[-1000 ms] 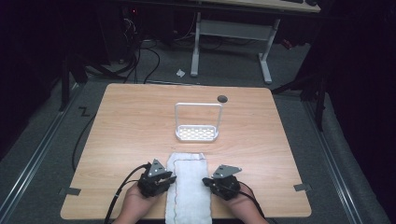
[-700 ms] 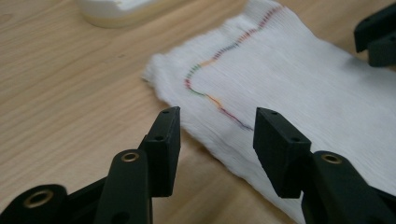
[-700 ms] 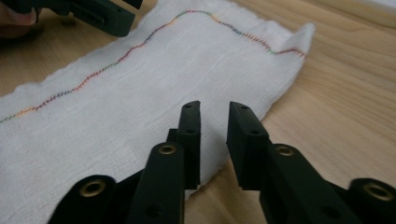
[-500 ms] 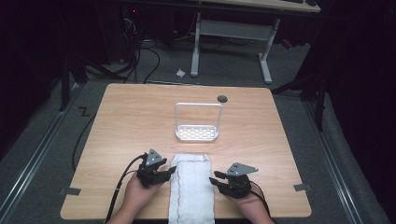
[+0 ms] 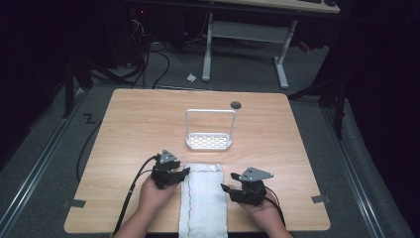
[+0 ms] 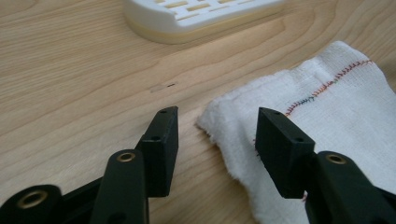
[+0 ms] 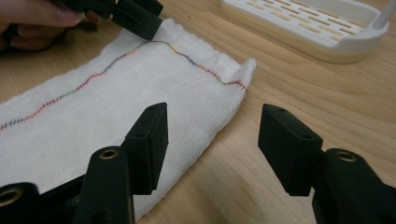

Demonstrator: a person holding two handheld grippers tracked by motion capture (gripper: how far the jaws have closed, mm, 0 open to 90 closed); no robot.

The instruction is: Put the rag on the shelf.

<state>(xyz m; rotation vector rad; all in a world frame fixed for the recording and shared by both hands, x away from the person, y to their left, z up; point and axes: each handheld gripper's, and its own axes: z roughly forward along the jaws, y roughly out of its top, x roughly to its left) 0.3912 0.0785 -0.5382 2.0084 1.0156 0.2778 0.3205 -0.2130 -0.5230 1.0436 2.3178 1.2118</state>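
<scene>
In the high view, a folded white cloth [image 5: 203, 201] is seen lying flat at the near edge of the table [image 5: 124, 129], between the left gripper [image 5: 184, 173] and the right gripper [image 5: 228, 190], with a white rack [image 5: 210, 130] farther off. In the left gripper view, the jaws are spread, having just closed a little from wider, astride the cloth's [image 6: 322, 116] far left corner without pinching it. In the right gripper view, the jaws have just opened wide over the cloth's [image 7: 140, 107] right edge, so the fold is judged laid down, with any further fold left undone.

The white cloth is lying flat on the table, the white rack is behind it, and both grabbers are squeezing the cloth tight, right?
Not quite. Both grippers are open, not squeezing. The left gripper has the white cloth corner between its jaws without pressing it, as the left gripper view shows; the right gripper straddles the cloth's edge in the right gripper view. The cloth lies flat on the table, the white rack behind it.
</scene>
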